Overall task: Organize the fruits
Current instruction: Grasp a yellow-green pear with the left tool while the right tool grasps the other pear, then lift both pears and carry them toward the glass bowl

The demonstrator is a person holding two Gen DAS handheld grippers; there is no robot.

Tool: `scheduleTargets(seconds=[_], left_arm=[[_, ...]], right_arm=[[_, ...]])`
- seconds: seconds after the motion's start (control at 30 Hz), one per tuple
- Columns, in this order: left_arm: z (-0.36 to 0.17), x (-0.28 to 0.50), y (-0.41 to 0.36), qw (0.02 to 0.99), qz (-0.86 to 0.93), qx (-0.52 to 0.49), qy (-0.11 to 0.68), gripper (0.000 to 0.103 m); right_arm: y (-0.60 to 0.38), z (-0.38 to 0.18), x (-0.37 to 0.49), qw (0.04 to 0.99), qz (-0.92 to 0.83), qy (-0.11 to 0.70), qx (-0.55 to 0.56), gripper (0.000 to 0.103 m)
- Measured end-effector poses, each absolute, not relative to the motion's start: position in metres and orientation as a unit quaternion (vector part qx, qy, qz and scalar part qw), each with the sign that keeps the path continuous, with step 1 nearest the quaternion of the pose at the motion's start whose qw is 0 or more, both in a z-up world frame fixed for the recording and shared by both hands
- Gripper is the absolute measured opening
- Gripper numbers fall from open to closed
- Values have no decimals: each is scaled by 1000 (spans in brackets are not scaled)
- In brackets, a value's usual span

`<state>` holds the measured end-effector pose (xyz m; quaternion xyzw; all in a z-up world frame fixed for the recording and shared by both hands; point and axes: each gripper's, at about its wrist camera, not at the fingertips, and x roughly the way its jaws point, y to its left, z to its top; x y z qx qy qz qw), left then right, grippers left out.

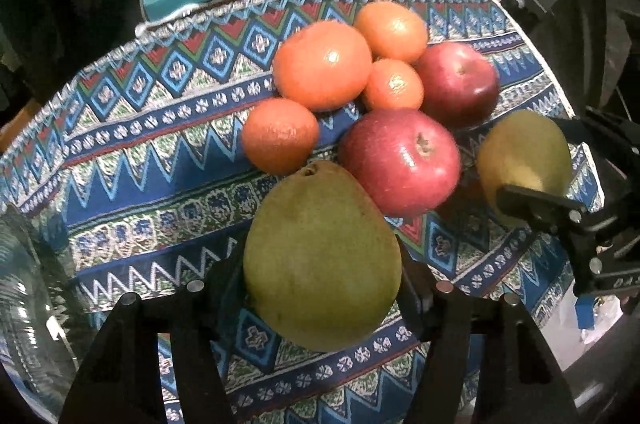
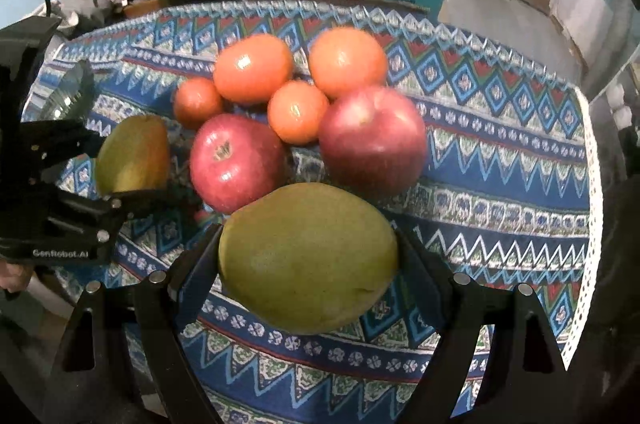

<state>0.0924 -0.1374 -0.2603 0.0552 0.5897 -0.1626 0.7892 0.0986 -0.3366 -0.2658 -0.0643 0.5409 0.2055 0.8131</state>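
Each gripper clenches a green, speckled pear: the left gripper (image 1: 322, 288) holds one pear (image 1: 320, 256), the right gripper (image 2: 308, 264) the other pear (image 2: 308, 256), above a patterned cloth (image 1: 152, 160) beside apples (image 1: 400, 160) and oranges (image 1: 322, 64).

two green pears (image 1: 320, 256) (image 2: 308, 256) held up, two red apples (image 1: 400, 160) and four oranges (image 1: 322, 64) clustered on cloth.

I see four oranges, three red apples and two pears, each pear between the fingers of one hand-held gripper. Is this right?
Not quite: there are two red apples, not three, one nearer the left pear and one beside it, as the right wrist view shows. The four oranges and the two gripped pears are as you say.
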Motion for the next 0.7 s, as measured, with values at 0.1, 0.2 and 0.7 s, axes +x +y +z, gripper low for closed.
scheduleTargets(seconds=[0.1,0.2,0.7], left_arm=[[-247,91,-140,799,-164,62,575,66],[-235,89,-140,807,-164,62,563,66],[-178,70,-115,842,-163,58,511,66]], right_arm=[[-332,-254,99,821,210,528,-64,84],[-327,-244,99,827,213,517,-65,84],[-314,-183,95,853,239,462,-38,84]])
